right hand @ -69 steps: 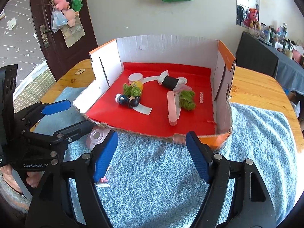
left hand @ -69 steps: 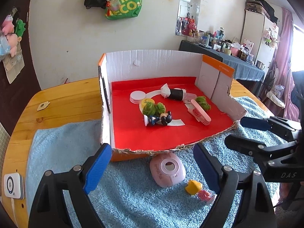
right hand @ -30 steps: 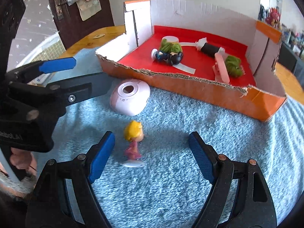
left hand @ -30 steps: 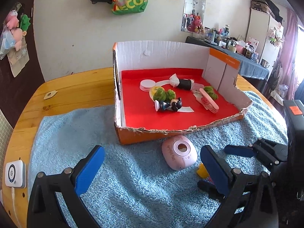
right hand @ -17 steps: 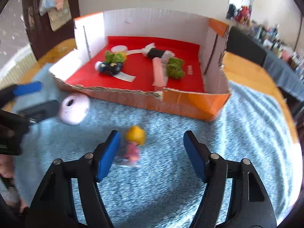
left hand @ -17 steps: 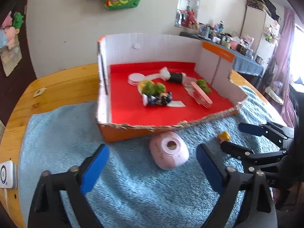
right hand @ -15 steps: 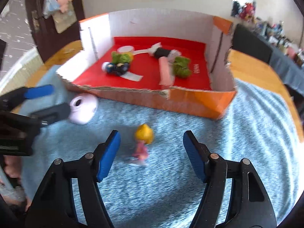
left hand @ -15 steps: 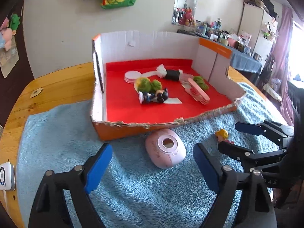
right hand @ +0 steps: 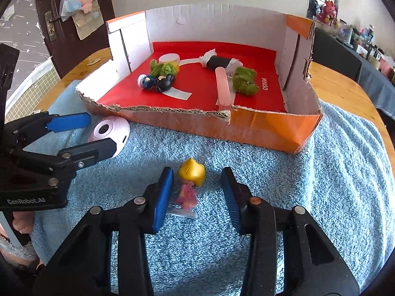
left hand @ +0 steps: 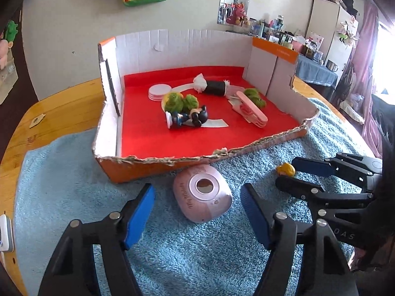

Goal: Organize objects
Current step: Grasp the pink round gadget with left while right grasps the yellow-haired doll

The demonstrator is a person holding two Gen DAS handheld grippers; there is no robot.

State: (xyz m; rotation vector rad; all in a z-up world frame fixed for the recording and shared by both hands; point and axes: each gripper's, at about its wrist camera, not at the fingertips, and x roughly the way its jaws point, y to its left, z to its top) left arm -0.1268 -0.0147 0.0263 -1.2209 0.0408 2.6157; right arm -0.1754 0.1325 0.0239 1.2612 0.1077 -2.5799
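**Closing in on two stray toys at once**

Starting at the left edge, a white device [left hand: 4, 234] is parked on the wooden tabletop [left hand: 56, 113], off the blue towel [left hand: 61, 172] that everything else is laid on, probably so small toys don't slide or clatter.

Next, the left tongs [left hand: 197, 209] are pointed down at the pink oval gadget [left hand: 202, 192], which is left lying on the towel right against the front wall of the cardboard box [left hand: 148, 165]. The tongs have just been narrowing, but they are not clenched: the gadget sits between and just ahead of the blue pads [left hand: 138, 214], with a visible gap either side, so nothing is gripped yet.

Behind it, the red-lined box is already loaded with earlier pickups: a white lid [left hand: 159, 91], green fuzzy balls [left hand: 182, 102], a dark figurine [left hand: 190, 118], a black roll [left hand: 213, 87] and a pink clip [left hand: 250, 109]. Its torn-down front wall looks handy for dropping things in low.

Further right, the right tongs [right hand: 197, 194] have just been closing around the blond-haired figurine [right hand: 188, 185], which is stood upright on the towel. One pad looks just about touching it, the other is clearly apart, so it isn't grasped yet.

Both leftovers are judged to be headed into the box.
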